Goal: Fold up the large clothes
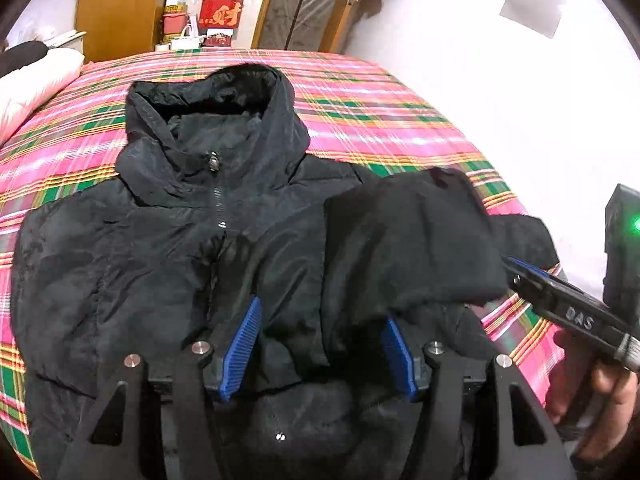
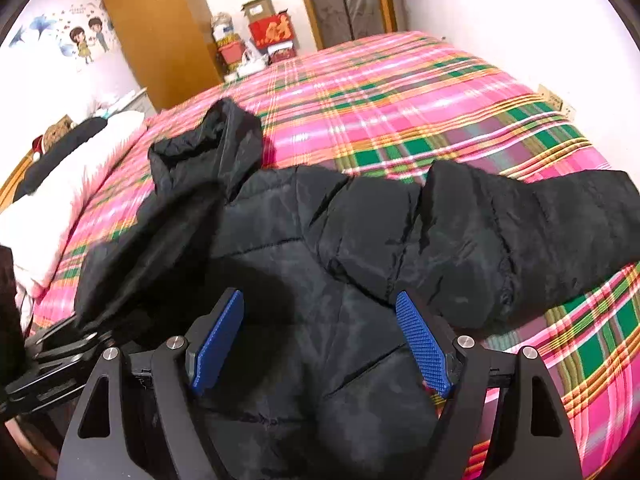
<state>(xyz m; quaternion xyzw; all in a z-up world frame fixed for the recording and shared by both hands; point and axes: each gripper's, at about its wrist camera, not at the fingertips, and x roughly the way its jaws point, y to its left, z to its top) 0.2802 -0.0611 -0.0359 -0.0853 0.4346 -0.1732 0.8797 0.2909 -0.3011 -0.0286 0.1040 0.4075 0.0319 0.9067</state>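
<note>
A black hooded puffer jacket [image 1: 160, 248] lies front up on the plaid bed, zipped, hood [image 1: 208, 96] toward the far end. Its right sleeve [image 1: 404, 240] is folded in over the chest. My left gripper [image 1: 320, 340] hovers open over the jacket's lower front, blue pads [image 1: 242, 354] wide apart, nothing between them. In the right wrist view the jacket [image 2: 304, 248] spreads across the bed with a sleeve [image 2: 520, 232] stretched out to the right. My right gripper [image 2: 320, 340] is open just above the jacket's body, empty. It also shows at the right edge of the left wrist view [image 1: 560, 304].
The bed has a pink, green and yellow plaid cover [image 1: 360, 112]. White pillows [image 2: 60, 200] lie at the left. Stacked boxes and bags [image 1: 208, 20] stand beyond the bed by a wooden wardrobe [image 2: 160, 40]. White wall runs along the right.
</note>
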